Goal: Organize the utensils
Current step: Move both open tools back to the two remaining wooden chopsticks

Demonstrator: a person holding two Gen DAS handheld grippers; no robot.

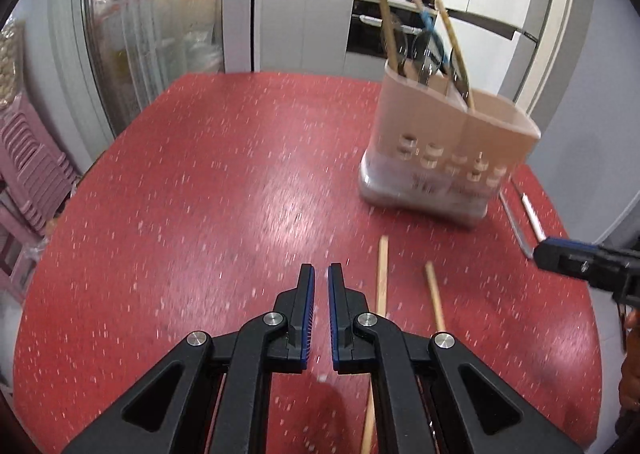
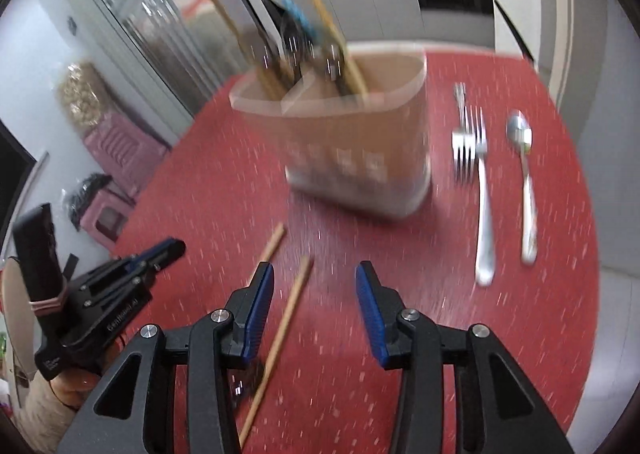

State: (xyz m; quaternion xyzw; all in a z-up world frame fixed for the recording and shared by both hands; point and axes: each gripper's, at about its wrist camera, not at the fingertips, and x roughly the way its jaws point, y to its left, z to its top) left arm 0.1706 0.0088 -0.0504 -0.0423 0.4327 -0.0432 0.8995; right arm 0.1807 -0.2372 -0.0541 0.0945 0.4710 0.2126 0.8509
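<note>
Worktop (image 1: 208,182): red speckled surface carrying everything I work with; both views are smeared by motion.
Caddy (image 1: 448,142): beige divided utensil holder at far right in my left view, already holding several wooden and metal handles; its rightmost compartment looks empty.
Left tongs (image 1: 321,282): narrow, only a slim gap between the blue pads, nothing between them, hovering over bare worktop left of the chopsticks.
Right tongs (image 2: 315,282): wide apart, empty, aimed at the near chopstick.
Fork (image 2: 478,190): lies flat right of the caddy, tines toward the far side.
Spoon (image 2: 524,182): lies just right of the fork, apart from it.
Chopsticks (image 2: 280,334): two wooden sticks loose on the near worktop, roughly parallel, not touching; one runs past the inside of my right tongs' left finger.
Risk: I judge that closing at speed could clip only the tip, so the thin round stick rolls or flicks away.
Risk: both tongs sit close together near the sticks, so they may collide.
</note>
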